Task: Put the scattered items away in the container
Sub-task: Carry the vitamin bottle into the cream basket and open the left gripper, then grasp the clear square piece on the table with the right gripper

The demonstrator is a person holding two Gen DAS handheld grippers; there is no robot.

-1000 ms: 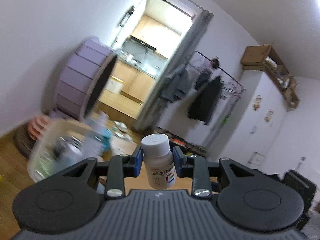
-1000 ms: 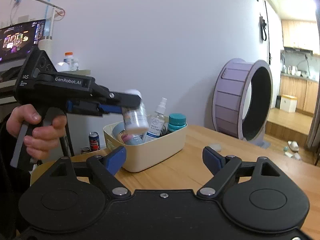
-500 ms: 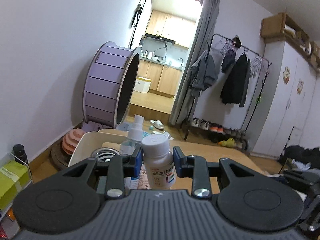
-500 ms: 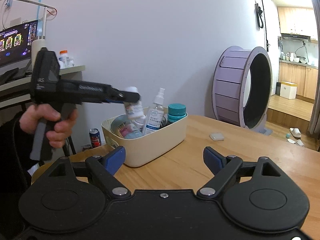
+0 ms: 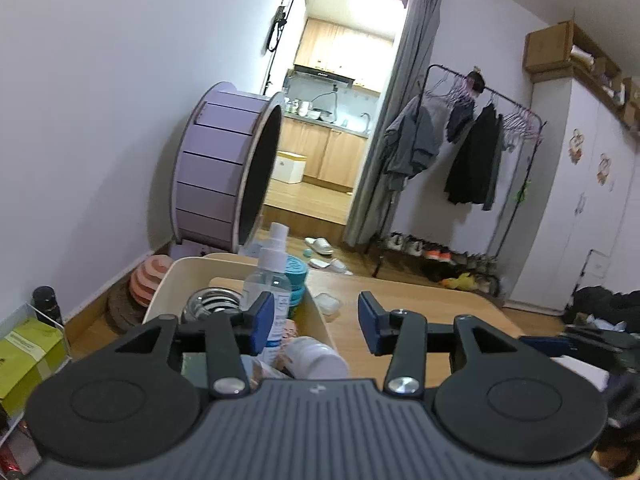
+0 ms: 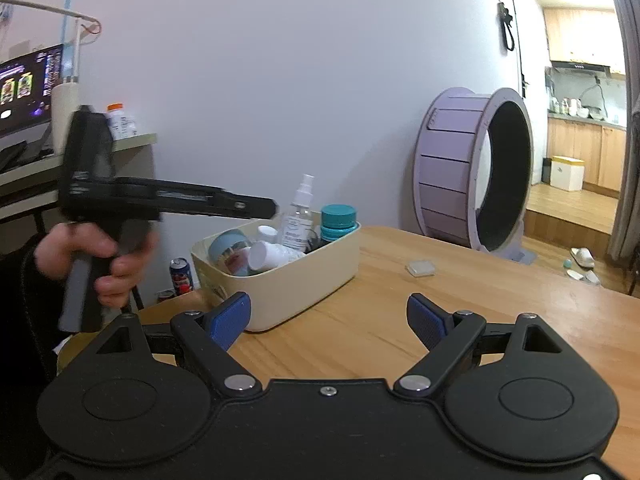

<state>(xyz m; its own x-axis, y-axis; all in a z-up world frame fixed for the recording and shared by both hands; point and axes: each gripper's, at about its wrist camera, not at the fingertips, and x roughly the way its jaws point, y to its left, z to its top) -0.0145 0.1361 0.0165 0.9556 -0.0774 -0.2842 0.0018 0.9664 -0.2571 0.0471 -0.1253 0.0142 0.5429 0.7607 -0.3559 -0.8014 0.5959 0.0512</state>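
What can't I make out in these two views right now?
- Bin floor: left wrist view, hidden by the left gripper, whose jaws are opening with nothing between them.
- White bottle: left wrist view, its lower part hidden behind the gripper body; label unreadable.
- Hand: right wrist view, motion-blurred.
- Small clear case: right wrist view, too small to identify.

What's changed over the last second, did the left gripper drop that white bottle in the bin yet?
Yes. The left gripper, which carried the white bottle over the cream bin, has let go; its jaws are opening with nothing between them, and the bottle lies on its side inside. The right gripper stayed open and empty, and the small clear case stayed on the table.
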